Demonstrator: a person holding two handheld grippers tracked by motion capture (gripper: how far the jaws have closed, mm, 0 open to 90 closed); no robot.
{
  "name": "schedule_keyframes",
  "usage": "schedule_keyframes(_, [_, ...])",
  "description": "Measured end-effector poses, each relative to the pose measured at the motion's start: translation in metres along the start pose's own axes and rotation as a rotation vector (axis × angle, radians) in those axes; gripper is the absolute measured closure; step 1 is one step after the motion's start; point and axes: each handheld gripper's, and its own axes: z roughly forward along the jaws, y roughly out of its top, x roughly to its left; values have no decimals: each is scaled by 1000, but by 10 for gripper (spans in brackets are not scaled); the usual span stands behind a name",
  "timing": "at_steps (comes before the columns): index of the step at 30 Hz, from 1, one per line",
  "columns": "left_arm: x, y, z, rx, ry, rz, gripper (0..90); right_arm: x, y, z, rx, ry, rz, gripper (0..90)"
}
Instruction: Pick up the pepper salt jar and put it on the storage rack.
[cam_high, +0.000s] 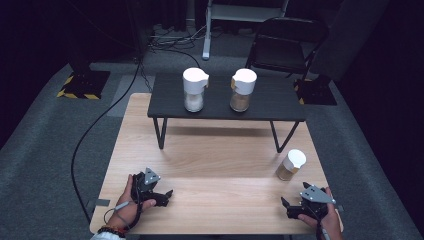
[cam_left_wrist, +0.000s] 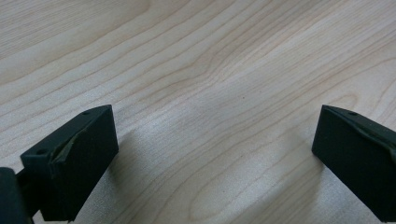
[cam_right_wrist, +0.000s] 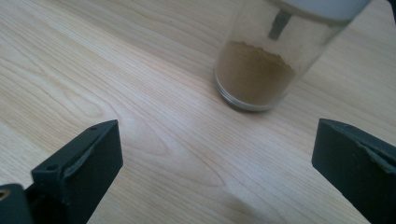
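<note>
Bare bench mid-span; jar near right edge. Right gripper near front-right corner, left gripper front-left: both wide open, empty.

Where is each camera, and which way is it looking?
High view: above the person's side, looking forward and down at the wooden table; both hands and the left claw and right claw show.
Left gripper view: rides the left claw, facing bare wood between its open jaws.
Right gripper view: rides the right claw, facing the jar of brown powder between its open jaws.
Shared: high and right gripper views both see that jar.
</note>
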Motion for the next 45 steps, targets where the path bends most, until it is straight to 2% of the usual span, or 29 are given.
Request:
schedule_keyframes(14, [0,0,0,0,0,0,1,-16,0,8,71,5,66,18])
schedule_keyframes(27, [0,0,0,0,0,0,1,-28,0,14,106,14,91,16])
schedule_keyframes(30, [0,0,0,0,0,0,1,-32,-1,15,106,28,105,13])
schedule_keyframes(33, [0,0,0,0,0,0,1,-38,-2,17,112,48,142,3])
schedule_keyframes(39, [0,0,0,0,0,0,1,-48,-2,19,131,83,186,2])
schedule_keyframes(45, [0,0,0,0,-1,1,1,-51,-2,19,130,94,181,0])
